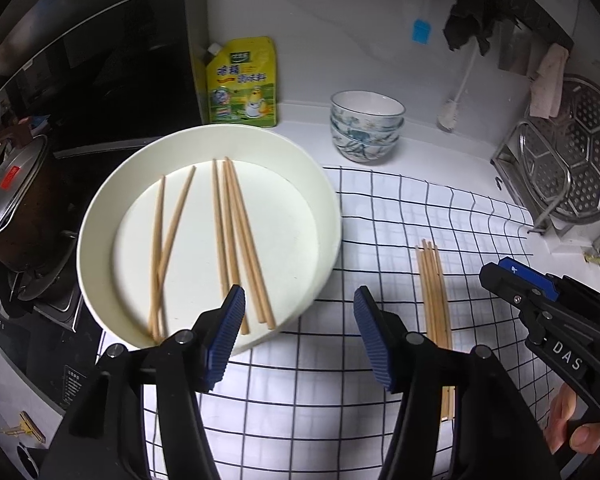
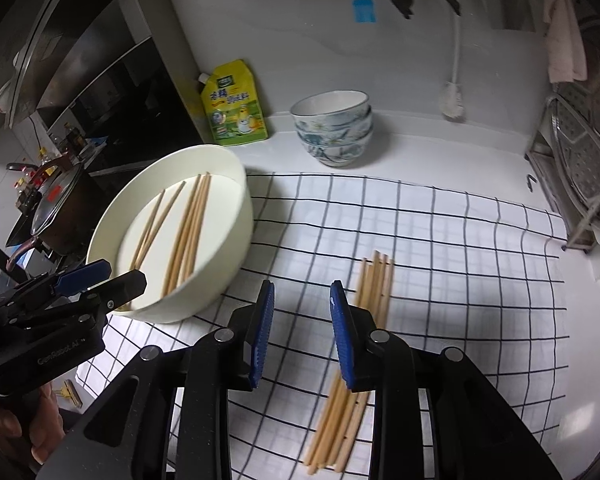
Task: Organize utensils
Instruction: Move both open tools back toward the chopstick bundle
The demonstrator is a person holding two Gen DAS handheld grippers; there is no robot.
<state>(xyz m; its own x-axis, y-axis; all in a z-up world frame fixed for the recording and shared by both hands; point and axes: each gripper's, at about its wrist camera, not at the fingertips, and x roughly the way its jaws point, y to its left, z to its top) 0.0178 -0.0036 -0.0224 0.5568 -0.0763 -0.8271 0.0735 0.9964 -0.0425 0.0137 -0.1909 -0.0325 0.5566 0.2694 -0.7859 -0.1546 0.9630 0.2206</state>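
A white round basin (image 1: 100,216) holds several loose wooden chopsticks (image 1: 236,240). My left gripper (image 1: 300,336) hovers over the basin's near right rim, open, with nothing between its blue pads. A neat bundle of chopsticks (image 1: 434,300) lies on the checked cloth (image 1: 380,216) to the right of the basin. My right gripper (image 2: 302,332) hangs just left of that bundle (image 2: 374,284), open with a narrow gap and nothing in it; its right finger hides the bundle's middle. Each gripper shows in the other's view: the right gripper (image 1: 496,270) at the right edge, the left gripper (image 2: 120,276) over the basin (image 2: 236,216).
Stacked patterned bowls (image 1: 366,128) and a yellow seasoning pouch (image 1: 242,84) stand by the back wall. A lidded pot (image 1: 16,200) sits on the stove at left. A steel rack with a steamer plate (image 1: 572,152) is at right, with a bottle brush (image 1: 454,108) leaning near it.
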